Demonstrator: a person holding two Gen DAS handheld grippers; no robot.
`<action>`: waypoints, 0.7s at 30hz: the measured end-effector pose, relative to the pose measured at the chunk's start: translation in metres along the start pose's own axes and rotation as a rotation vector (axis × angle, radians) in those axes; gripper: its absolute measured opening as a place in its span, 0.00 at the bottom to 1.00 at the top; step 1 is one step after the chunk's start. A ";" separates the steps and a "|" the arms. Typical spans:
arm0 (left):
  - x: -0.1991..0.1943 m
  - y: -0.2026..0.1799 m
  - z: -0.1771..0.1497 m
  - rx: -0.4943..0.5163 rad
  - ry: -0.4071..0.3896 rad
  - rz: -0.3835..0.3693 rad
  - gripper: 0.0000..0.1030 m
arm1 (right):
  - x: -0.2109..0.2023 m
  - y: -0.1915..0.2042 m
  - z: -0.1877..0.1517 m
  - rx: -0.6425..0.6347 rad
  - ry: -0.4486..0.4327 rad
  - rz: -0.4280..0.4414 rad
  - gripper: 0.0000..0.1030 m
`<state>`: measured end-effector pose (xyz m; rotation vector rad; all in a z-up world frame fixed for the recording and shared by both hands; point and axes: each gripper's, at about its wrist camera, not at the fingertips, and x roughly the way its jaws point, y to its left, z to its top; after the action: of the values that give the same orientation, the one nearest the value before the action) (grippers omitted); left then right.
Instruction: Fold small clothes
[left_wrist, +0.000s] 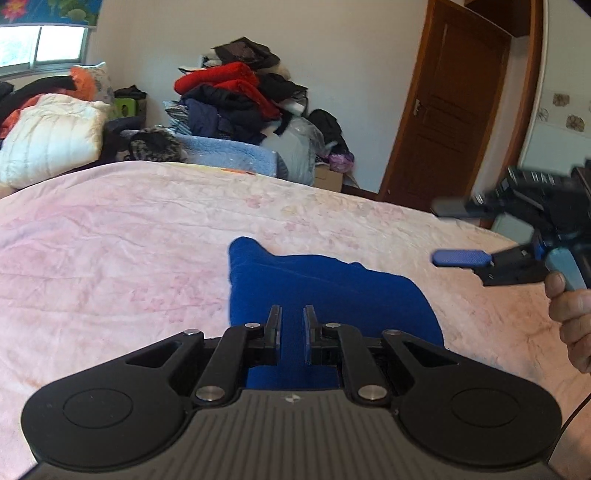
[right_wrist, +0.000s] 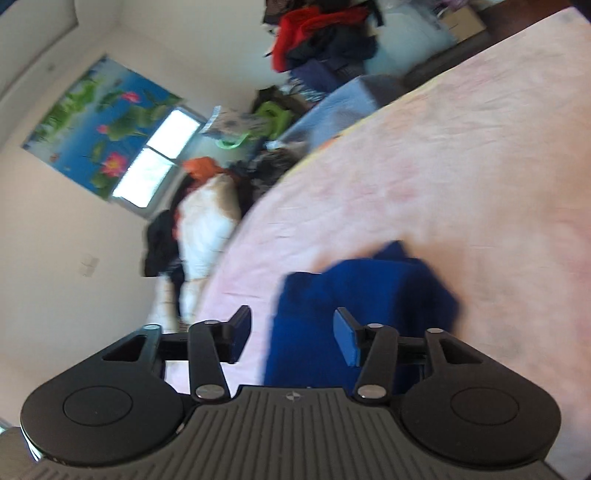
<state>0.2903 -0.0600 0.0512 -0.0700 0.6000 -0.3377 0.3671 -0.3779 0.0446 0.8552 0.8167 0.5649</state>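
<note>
A small royal-blue garment (left_wrist: 332, 288) lies partly folded on the pink bedspread (left_wrist: 129, 258), with a narrow end pointing toward the far side. My left gripper (left_wrist: 291, 321) is over its near edge. The fingers stand almost together, with a strip of the blue cloth pinched between them and running back under the gripper. My right gripper (left_wrist: 436, 234) hovers to the right of the garment with its blue pads wide apart and nothing in them. In the tilted, blurred right wrist view, the right gripper (right_wrist: 291, 317) is open just above the garment (right_wrist: 369, 295).
A person's hand (left_wrist: 569, 314) holds the right gripper at the right edge. Beyond the bed are a pile of red and dark clothes (left_wrist: 236, 96), a white quilt (left_wrist: 51, 140), a blue blanket (left_wrist: 229, 151) and a brown door (left_wrist: 450, 122). A window (right_wrist: 159, 158) is on the far wall.
</note>
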 end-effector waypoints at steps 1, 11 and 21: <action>0.011 -0.007 0.000 0.026 0.022 0.016 0.10 | 0.018 0.001 0.007 -0.001 0.037 0.001 0.74; 0.056 -0.010 -0.036 0.030 0.111 0.014 0.10 | 0.073 -0.085 0.012 0.127 0.083 -0.209 0.31; 0.026 -0.009 -0.026 0.031 0.097 0.050 0.19 | 0.115 0.014 0.029 -0.025 0.160 0.012 0.67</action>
<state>0.2930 -0.0761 0.0174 -0.0091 0.6911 -0.3029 0.4552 -0.3002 0.0222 0.7998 0.9486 0.6591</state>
